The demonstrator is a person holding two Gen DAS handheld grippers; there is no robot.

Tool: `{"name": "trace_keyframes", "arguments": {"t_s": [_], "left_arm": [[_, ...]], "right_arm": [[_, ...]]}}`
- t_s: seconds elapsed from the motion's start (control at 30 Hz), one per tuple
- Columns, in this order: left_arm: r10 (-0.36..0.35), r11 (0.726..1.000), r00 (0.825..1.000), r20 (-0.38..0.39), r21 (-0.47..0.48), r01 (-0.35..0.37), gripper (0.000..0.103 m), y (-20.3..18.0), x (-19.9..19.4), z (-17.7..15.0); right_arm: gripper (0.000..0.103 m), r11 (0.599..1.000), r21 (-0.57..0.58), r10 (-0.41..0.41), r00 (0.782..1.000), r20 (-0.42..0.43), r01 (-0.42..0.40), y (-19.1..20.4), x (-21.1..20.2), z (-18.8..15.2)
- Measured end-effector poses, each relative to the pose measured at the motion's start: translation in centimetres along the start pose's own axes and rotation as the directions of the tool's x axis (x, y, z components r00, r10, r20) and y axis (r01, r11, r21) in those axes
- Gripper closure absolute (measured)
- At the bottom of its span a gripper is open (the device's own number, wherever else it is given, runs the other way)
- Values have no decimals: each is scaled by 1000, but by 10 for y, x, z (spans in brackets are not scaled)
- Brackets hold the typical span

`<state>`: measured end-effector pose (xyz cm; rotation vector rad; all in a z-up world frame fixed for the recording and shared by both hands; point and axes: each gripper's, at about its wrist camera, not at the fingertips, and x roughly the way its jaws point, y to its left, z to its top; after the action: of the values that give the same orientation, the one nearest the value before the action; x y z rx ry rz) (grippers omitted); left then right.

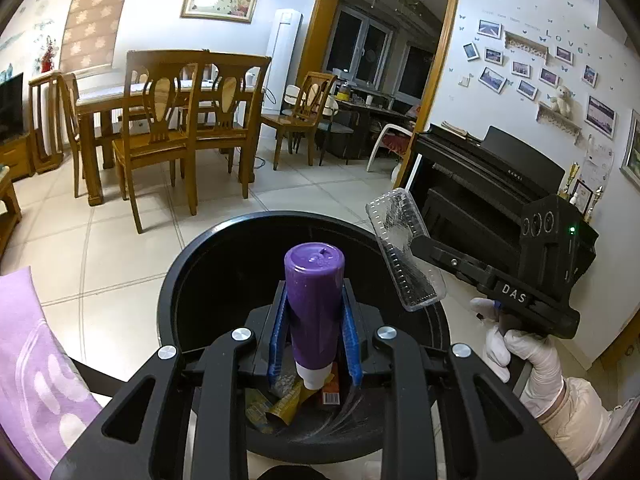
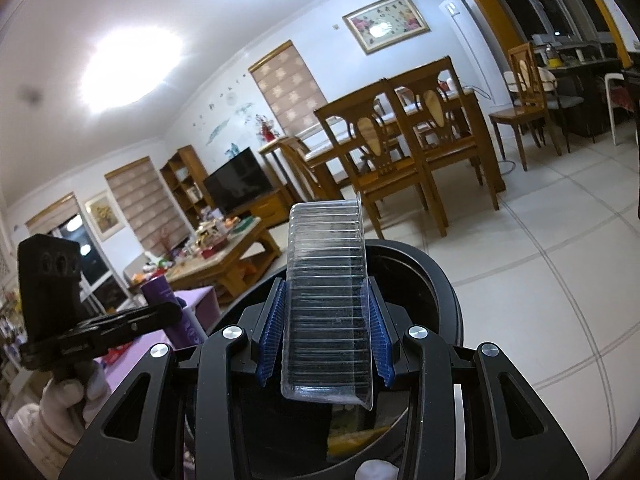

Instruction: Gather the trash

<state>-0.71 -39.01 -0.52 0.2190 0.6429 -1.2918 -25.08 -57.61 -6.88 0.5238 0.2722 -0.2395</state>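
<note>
My left gripper (image 1: 315, 332) is shut on a purple bottle (image 1: 314, 304) with a white cap, held over the open mouth of a round black trash bin (image 1: 176, 292). Wrappers (image 1: 280, 400) lie at the bin's bottom. My right gripper (image 2: 326, 336) is shut on a clear ribbed plastic tray (image 2: 326, 300), also above the bin rim (image 2: 440, 280). In the left wrist view the right gripper (image 1: 424, 252) comes in from the right with the tray (image 1: 404, 252) over the bin's right edge. In the right wrist view the left gripper (image 2: 176, 312) holds the bottle (image 2: 164, 292) at the left.
A wooden dining table with chairs (image 1: 160, 120) stands beyond the bin on the tiled floor (image 1: 100, 248). A black piano (image 1: 480, 184) is at the right. A purple cloth (image 1: 36, 360) lies at the left. A cluttered coffee table (image 2: 224, 252) and a TV (image 2: 236, 180) are further off.
</note>
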Motion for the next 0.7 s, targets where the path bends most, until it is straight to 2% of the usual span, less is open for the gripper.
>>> {"name": "trace_keyframes", "arguments": {"t_s": [0.3,0.7], "left_arm": [[-1,1000,1000,-21,4,2,78,-3,10,-2],[6,1000,1000,-29,4,-6,78,-5,14,-3]], "right_arm": [[64,1000,16,-11,1000,-10,12,-13,9,-8],[64,1000,15,-17,1000,-25,17,-3,21,-5]]}}
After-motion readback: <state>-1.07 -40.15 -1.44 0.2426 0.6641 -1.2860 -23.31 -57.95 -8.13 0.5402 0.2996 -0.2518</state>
